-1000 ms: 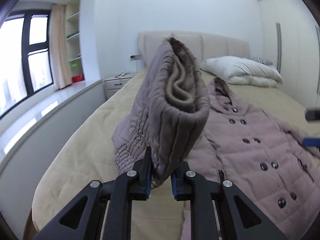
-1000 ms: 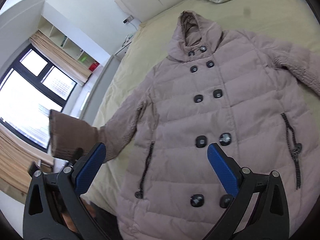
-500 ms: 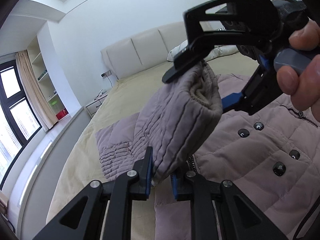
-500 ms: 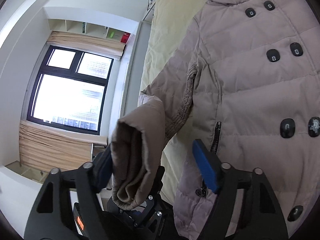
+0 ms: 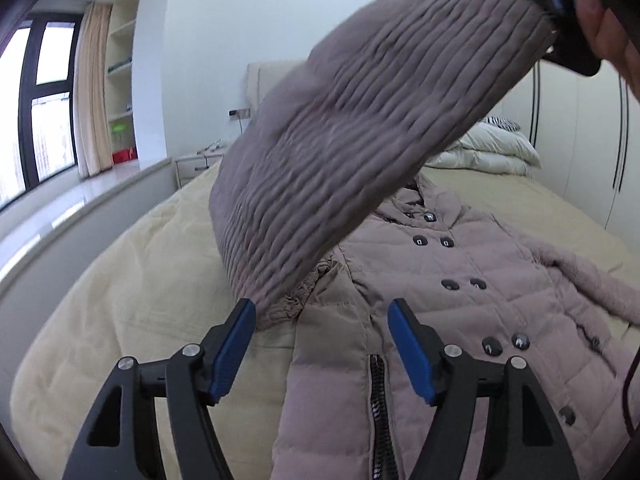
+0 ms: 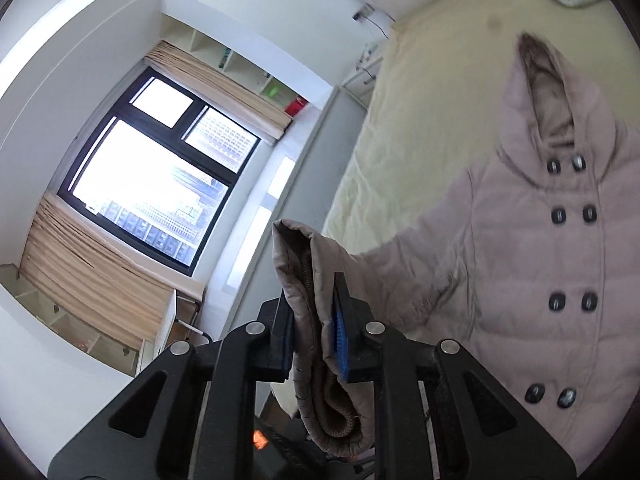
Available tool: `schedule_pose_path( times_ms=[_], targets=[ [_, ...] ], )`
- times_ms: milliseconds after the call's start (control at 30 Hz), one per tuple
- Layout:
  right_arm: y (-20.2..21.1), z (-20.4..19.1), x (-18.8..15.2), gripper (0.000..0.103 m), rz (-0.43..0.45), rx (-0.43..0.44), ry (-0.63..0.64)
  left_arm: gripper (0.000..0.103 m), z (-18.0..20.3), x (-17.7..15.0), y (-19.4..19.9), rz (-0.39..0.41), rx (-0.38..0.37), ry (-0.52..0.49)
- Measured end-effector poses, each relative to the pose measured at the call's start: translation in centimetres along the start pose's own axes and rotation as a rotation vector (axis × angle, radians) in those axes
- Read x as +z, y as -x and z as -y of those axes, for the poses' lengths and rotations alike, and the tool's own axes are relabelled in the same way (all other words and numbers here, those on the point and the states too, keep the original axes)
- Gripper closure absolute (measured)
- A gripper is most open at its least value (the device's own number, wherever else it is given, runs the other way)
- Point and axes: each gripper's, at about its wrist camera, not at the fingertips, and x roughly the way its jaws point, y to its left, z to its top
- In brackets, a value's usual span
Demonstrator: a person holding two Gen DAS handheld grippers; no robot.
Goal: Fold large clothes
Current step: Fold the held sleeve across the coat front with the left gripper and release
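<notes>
Right gripper (image 6: 314, 342) is clamped on the sleeve (image 6: 320, 360) cuff — blue pads pressed into the fabric from both sides, the cuff's knit lining bunched below them. From there the sleeve runs back to the coat (image 6: 560, 280), which lies button-side up on the bed (image 6: 420, 80), hood toward the headboard. Left gripper (image 5: 322, 350) is spread wide, holding nothing — the lifted sleeve (image 5: 360, 140) hangs just above its left finger.

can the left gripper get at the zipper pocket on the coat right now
Probably yes. The left gripper has its jaws open and empty, and the pocket zipper lies exposed just ahead; the sleeve is lifted clear by the right gripper.
</notes>
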Motion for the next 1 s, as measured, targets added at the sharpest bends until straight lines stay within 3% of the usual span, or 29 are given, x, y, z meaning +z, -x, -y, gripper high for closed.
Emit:
schedule_pose_path(
  times_ms=[100, 233, 400, 433, 467, 500, 533, 700, 833, 1000],
  targets=[
    [3.0, -4.7, 4.1, 0.087, 0.073, 0.024, 0.081, 0.031, -0.9, 1.5, -3.5, -0.042, -0.033, 0.146],
    [5.7, -8.4, 7.8, 0.087, 0.151, 0.050, 0.151, 0.028, -0.1, 3.6, -8.2, -0.048, -0.014, 0.188],
    [9.5, -7.3, 10.2, 0.087, 0.222, 0.059, 0.135, 0.029, -0.6, 4.9, -14.8, -0.150, -0.014, 0.265],
    [10.4, -6.2, 10.2, 0.087, 0.233, 0.061, 0.118, 0.038, -0.7, 4.9, -15.8, -0.171, -0.022, 0.276],
    [11.0, -4.7, 10.6, 0.087, 0.249, 0.060, 0.091, 0.046, -0.8, 4.8, -16.7, -0.192, -0.033, 0.282],
    [11.7, -3.1, 10.9, 0.087, 0.266, 0.055, 0.062, 0.067, -0.7, 4.7, -17.6, -0.223, -0.026, 0.274],
    [12.4, -1.4, 11.1, 0.087, 0.281, 0.047, 0.038, 0.077, -0.8, 4.6, -18.1, -0.240, -0.011, 0.264],
    [15.2, 10.0, 10.7, 0.087, 0.351, -0.044, -0.116, 0.078, -3.0, 3.9, -18.6, -0.244, 0.052, 0.292],
    [13.1, 21.4, 8.2, 0.088, 0.328, -0.151, -0.263, 0.078, -3.7, 3.2, -19.1, -0.267, 0.089, 0.305],
    [8.7, 37.1, 2.4, 0.088, 0.250, -0.290, -0.493, 0.074, -3.2, 2.6, -18.7, -0.280, 0.106, 0.267]
  ],
)
